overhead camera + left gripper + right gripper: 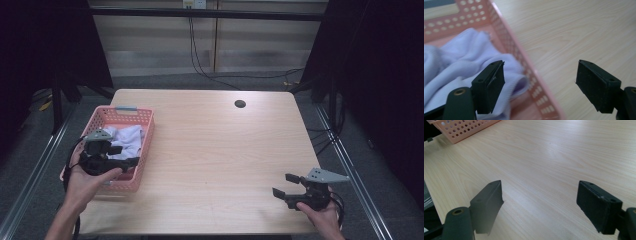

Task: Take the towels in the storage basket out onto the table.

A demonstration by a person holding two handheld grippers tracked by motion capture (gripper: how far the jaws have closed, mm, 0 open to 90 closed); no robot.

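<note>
Nearest, at the bottom left of the high view, the person's left hand (85, 180) holds the left tongs (125, 156) over the near end of a pink perforated plastic basket (145, 145). These tongs stand spread wide with nothing pinched between them. In the left gripper view one jaw hangs over the cloth and the other over bare wood, so the basket's side wall (524, 62) runs between them.

Inside the basket lies a crumpled white knitted cloth (127, 137), bunched towards the far end and the right wall, its ribbed folds (454, 65) close under the left jaw. The basket sits at the left edge of the pale wooden worktop (215, 145).

The middle of the worktop is bare wood, with a small dark round hole (240, 104) towards its far edge.

At the near right corner the right hand (325, 217) holds the right tongs (285, 185) low over the wood, spread apart as well, pinching nothing.
</note>
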